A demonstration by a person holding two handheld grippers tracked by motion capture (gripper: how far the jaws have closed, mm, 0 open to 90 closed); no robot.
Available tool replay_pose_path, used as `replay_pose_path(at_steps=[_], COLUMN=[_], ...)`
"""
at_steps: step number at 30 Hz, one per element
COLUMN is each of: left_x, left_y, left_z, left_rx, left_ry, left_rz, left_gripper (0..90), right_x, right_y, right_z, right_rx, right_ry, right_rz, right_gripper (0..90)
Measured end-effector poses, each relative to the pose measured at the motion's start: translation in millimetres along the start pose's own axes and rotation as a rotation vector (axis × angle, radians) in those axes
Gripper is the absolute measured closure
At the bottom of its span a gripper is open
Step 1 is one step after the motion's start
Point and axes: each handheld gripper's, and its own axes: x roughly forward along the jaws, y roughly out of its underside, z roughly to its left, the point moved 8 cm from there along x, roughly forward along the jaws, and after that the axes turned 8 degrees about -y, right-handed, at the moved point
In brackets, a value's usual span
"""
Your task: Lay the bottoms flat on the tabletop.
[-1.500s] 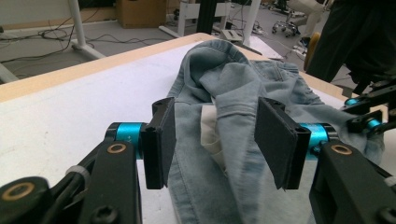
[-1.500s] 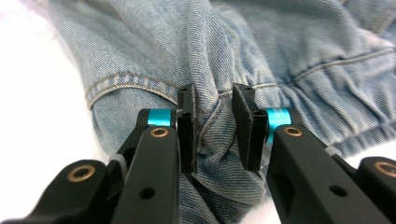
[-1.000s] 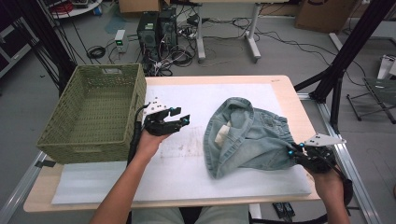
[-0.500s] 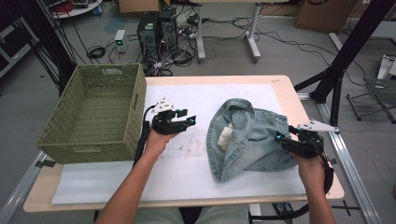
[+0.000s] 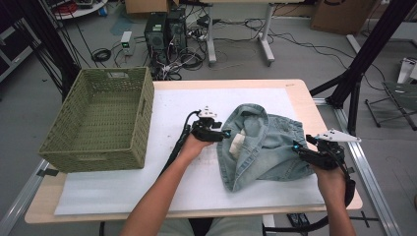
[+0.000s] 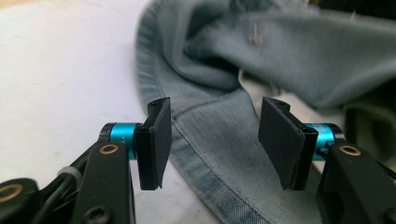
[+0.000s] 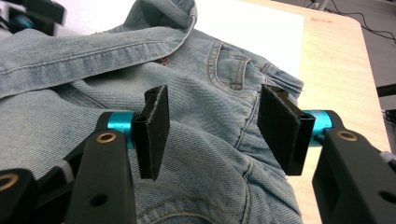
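High view: denim garment (image 5: 263, 145) lies crumpled on the white mat (image 5: 187, 191), right of centre; no lettering legible. Left gripper (image 5: 222, 133) at its left hem, right gripper (image 5: 299, 147) at its right edge. Wicker basket (image 5: 101, 120) stands well apart, leaving open mat between.

Left gripper view: jaws have just been opening, wide over the hem, gripping nothing.

Right gripper view: jaws wide above denim, nothing pinched.

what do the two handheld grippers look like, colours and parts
Both are black. The left gripper trails a black cable. The right gripper carries a grey three-cornered plate on top. Each has flat black pads on teal collars with brass rivets. Forearms are bare.
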Motion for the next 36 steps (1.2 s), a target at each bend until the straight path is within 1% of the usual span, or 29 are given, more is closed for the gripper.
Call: replay_pose_path(at_steps=[3,5,6,7,8,9,10,11,12,13,14,15,19,21,22,24,26,27,28,30,31,33,34,35,36], left_x=[9.8,14.0,15.8,16.8,16.8,16.1,15.0,13.6,12.8,12.6,12.1,11.7,10.1,8.2,7.2,5.4,3.9,3.8,4.8,11.2,14.1,17.8,19.0,20.5,21.9], left_y=[5.3,10.1,13.5,14.6,14.3,14.1,14.2,14.9,15.3,16.9,17.9,18.4,20.1,21.0,20.9,18.7,12.5,9.0,6.9,7.2,8.5,10.6,11.5,13.0,13.8], left_z=[-4.2,-8.0,-9.6,-10.5,-10.2,-9.1,-7.8,-7.5,-7.9,-10.7,-12.4,-13.7,-16.2,-15.8,-14.5,-12.6,-12.4,-12.3,-12.4,-11.4,-11.3,-12.9,-15.1,-17.4,-19.5], left_rx=[0.02,0.041,0.061,0.097,0.116,0.123,0.125,0.12,0.112,0.106,0.121,0.126,0.101,0.097,0.09,0.049,0.028,0.024,0.021,0.03,0.033,0.053,0.072,0.096,0.123], left_ry=[-0.02,-0.013,-0.018,-0.04,-0.062,-0.075,-0.087,-0.085,-0.081,-0.06,-0.061,-0.062,-0.049,-0.046,-0.048,-0.038,-0.031,-0.034,-0.039,-0.057,-0.06,-0.07,-0.069,-0.073,-0.085], left_rz=[0.056,0.088,0.11,0.107,0.109,0.112,0.115,0.121,0.125,0.132,0.128,0.123,0.109,0.108,0.102,0.086,0.039,0.012,-0.005,0.014,0.028,0.057,0.07,0.089,0.1], left_gripper=[44.6,47.8,51.5,55.2,59.5,65.9,75.1,84.9,88.8,89.6,89.6,89.6,89.8,89.8,89.8,89.8,89.6,88.2,76.8,61.2,56.2,54.8,55.1,57.1,60.5], right_x=[-1.9,-2.9,-3.4,-3.7,-3.7,-3.7,-3.2,-2.6,-1.5,-0.8,-0.2,0.9,2.7,2.0,1.2,-0.6,-2.3,-3.1,-3.7,-4.1,-4.3,-5.1,-5.7,-6.1,-6.3], right_y=[0.0,-0.8,-1.3,-1.6,-2.0,-2.2,-2.4,-2.3,-2.2,-2.1,-1.7,-1.6,0.3,0.5,0.4,-0.3,-0.7,-0.6,-0.4,0.1,0.0,-0.3,-0.6,-1.0,-1.1], right_z=[0.5,0.8,0.8,0.8,0.5,0.3,0.0,0.0,0.0,0.1,0.0,-0.2,-0.2,-0.5,-0.7,-1.1,-1.0,-1.0,-1.0,-1.6,-2.2,-3.6,-4.1,-4.5,-5.0], right_rx=[-0.002,-0.002,-0.004,-0.002,-0.001,0.0,0.003,0.004,0.004,0.005,0.007,0.01,0.016,0.015,0.015,0.016,0.016,0.017,0.015,0.016,0.019,0.021,0.022,0.021,0.017], right_ry=[-0.002,-0.002,-0.002,-0.002,-0.001,-0.001,0.0,-0.001,-0.001,-0.002,-0.002,-0.003,-0.005,-0.005,-0.004,-0.003,-0.002,-0.002,-0.003,-0.004,-0.005,-0.004,-0.003,-0.002,-0.004], right_rz=[0.001,-0.002,-0.003,-0.002,-0.003,-0.002,-0.002,0.001,0.004,0.006,0.008,0.007,0.011,0.011,0.01,0.007,0.001,-0.001,-0.002,-0.002,-0.004,-0.004,-0.004,-0.005,-0.004], right_gripper=[44.6,44.7,44.8,44.9,44.8,44.9,44.8,45.0,45.0,45.0,45.0,45.0,45.3,45.3,45.4,45.9,46.1,46.1,46.3,46.4,46.4,46.4,46.5,46.8,47.3])
